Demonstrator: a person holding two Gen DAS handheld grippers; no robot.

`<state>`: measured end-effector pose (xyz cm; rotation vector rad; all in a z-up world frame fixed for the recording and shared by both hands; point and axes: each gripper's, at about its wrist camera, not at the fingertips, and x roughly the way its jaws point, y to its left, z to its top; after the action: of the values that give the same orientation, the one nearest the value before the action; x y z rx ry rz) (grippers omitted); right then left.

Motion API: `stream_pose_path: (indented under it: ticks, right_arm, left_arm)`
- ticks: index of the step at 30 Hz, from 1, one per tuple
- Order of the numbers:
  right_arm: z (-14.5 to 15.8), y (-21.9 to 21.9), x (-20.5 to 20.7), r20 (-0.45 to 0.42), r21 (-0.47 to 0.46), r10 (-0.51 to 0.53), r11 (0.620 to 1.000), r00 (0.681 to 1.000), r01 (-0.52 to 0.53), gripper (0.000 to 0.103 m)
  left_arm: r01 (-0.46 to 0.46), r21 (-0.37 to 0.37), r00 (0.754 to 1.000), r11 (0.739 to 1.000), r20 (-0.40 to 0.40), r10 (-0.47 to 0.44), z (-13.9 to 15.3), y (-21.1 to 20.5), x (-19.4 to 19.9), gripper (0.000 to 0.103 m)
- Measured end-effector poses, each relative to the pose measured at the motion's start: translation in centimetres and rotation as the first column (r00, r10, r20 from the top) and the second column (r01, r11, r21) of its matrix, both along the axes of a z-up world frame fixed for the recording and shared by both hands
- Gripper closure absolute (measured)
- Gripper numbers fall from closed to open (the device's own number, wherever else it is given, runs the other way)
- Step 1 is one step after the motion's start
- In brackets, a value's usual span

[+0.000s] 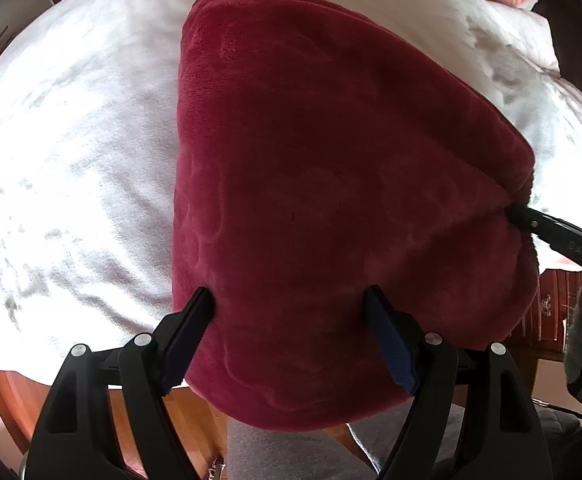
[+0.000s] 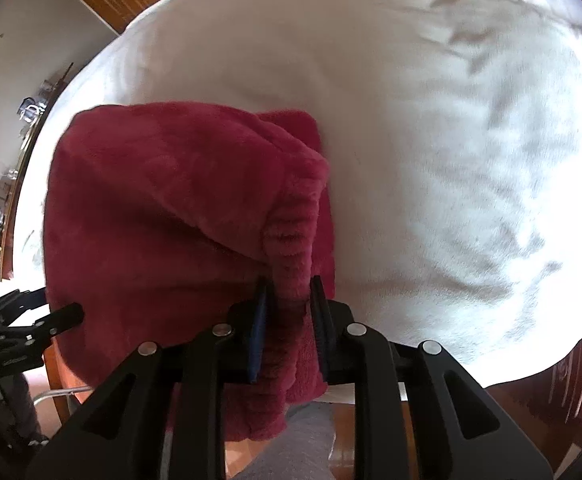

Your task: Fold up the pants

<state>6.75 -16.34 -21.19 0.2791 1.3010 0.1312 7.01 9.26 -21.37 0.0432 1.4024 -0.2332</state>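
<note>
Fig.: red fleece pants (image 1: 331,184) lifted over a white bedspread (image 1: 71,140), near edge hanging past the bed toward the holder. Left claw (image 1: 289,300): jaws spread wide w/ the fabric bulging between and ahead of them; pads touch the cloth at both sides but don't look pinched tight, so read as released or only loosely bracketing the fold. Right claw (image 2: 289,288): clenched on the ribbed band (image 2: 291,240), prob. waistband or cuff, which runs straight up from its tips; the rest of the garment drapes to that claw's left. Handling (judged): plush, thick, light, very limp, no stiffness, so it sags from any single hold; pile gives good friction, slip unlikely, nothing fragile. Best holds: ribbed band and doubled fold edges, two pts well apart to keep the edge taut; a mid-panel pinch would just bunch.
</note>
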Motion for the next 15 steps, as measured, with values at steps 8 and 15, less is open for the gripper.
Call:
stream_pose_path:
  ticks: [8,15]
  right_arm:
    - [6.8,0.7,-0.8,0.182,-0.018,0.048,0.999,0.982,-0.046,0.080]
    - [3.8,2.9,2.4,0.148,-0.004,0.085,0.996,0.985,-0.085,0.080]
  left_arm:
    - [-0.036,-0.017,0.999,0.999,0.011,0.036,0.8,0.1,-0.5,0.025]
    - [0.004,0.013,1.000,1.000,0.023,-0.005,1.4,-0.6,-1.4,0.025]
